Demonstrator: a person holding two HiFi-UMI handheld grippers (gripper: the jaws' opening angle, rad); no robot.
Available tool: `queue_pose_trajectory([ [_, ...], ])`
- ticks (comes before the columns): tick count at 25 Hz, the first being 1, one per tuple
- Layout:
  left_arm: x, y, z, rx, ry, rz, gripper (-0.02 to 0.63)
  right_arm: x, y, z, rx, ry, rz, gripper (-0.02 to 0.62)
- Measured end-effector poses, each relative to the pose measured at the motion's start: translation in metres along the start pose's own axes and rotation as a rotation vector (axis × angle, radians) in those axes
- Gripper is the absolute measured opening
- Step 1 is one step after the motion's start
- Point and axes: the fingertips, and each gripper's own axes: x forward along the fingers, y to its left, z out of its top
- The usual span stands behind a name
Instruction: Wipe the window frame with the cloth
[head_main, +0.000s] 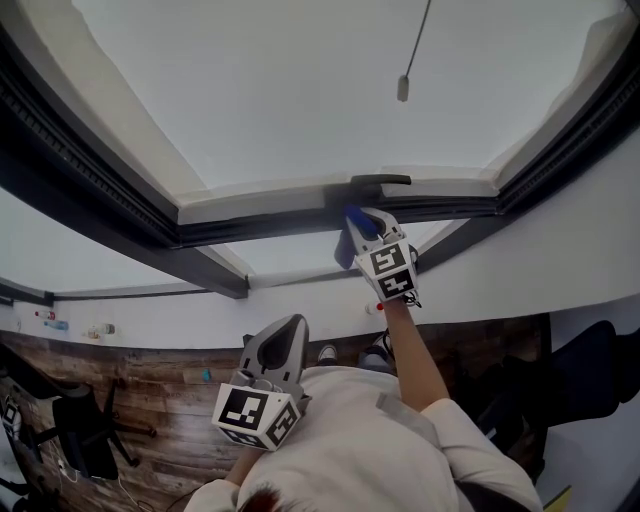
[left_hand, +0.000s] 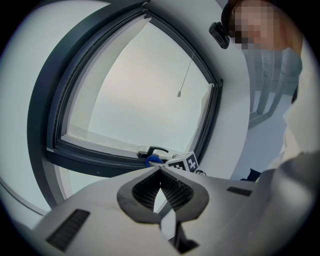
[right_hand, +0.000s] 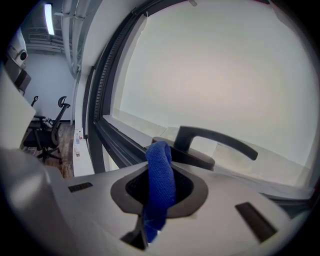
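One cloth (right_hand: 160, 180) was clamped in right gripper (head_main: 362, 232), held outstretched at window frame (head_main: 262, 229); left gripper (head_main: 292, 325) was held low, jaws together.

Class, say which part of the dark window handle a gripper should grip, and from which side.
Probably the long lever of the window handle, near its free end: it stands clear of the window frame with a gap behind, while the base sits flush. Come from the room side, jaws straddling the bar.
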Motion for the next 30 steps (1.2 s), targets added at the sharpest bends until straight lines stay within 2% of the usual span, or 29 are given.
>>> queue_pose_trajectory([
  [9,0.008,-0.013,-0.008,-0.006,0.027,0.0,0.005,-0.003,-0.002,0.0,-0.123,0.023,0.011,0.049],
  [17,0.017,-0.043,-0.011,0.004,0.039,0.009,0.005,-0.002,-0.002,-0.001,-0.128,0.019,0.045,0.049],
  [23,0.024,-0.06,-0.023,-0.009,0.023,0.031,0.006,-0.008,-0.008,-0.004,-0.196,0.02,0.036,0.051],
  [30,0.034,-0.07,-0.029,-0.011,0.0,0.042,0.005,-0.013,-0.018,-0.01,-0.183,0.011,0.044,0.051],
])
